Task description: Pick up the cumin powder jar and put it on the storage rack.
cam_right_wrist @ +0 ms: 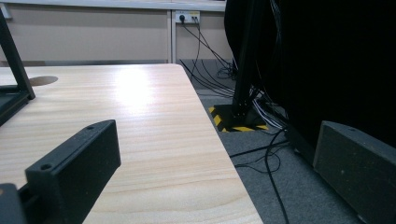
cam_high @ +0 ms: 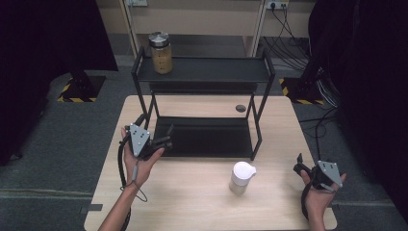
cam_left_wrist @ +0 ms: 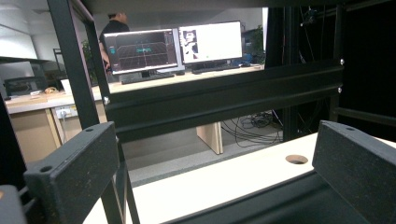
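We find the right tool nearest, at the right edge of the tabletop, its jaws spread wide and holding nothing; its own view looks along the bare wood and past the table's edge to the floor cables. Just beyond, toward the middle, a white lidded container stands upright on the tabletop, well apart from both tools and untouched. Farther in on the left side, the left tool sits at the left front corner of the black rack, jaws likewise wide open and empty; its own view looks through between the rack's lower shelf and a cross rail, nothing between the jaws. At the far end, a glass jar with a metal lid stands upright on the left part of the rack's upper shelf. We judge the work to concern placing containers on the rack: the jar appears already stowed, the white container remains to be picked up and shelved, and neither tool has yet approached it. The lower shelf lies bare.
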The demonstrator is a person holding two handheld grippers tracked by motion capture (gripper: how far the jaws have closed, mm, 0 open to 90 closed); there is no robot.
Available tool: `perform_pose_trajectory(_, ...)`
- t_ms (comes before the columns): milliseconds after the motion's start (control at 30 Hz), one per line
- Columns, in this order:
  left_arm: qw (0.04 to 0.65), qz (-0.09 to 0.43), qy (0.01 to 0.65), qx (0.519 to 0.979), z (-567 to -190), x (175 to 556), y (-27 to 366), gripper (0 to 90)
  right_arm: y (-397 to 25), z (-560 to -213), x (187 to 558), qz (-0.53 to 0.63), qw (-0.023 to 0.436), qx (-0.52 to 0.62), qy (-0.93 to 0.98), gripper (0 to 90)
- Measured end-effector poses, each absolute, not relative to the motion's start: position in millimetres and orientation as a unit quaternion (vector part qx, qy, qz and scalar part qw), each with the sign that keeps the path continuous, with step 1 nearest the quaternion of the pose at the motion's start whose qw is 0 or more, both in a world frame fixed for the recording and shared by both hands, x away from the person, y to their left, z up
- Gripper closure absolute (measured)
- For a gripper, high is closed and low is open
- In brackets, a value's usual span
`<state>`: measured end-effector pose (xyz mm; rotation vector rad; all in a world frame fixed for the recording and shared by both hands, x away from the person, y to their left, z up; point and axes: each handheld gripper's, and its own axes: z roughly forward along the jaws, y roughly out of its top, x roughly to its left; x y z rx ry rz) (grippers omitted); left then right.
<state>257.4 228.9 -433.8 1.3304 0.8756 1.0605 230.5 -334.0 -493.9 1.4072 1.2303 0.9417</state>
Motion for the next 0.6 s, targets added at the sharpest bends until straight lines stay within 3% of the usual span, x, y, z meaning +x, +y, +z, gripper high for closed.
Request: perform_pose_trajectory(600, 0.573, 0.425, 0.394, 0.579, -465.5, 242.8, 229.3, 0.0, -333.9, -493.7, 230.6, 0.389, 0.501, 0.582, 0.509, 0.7)
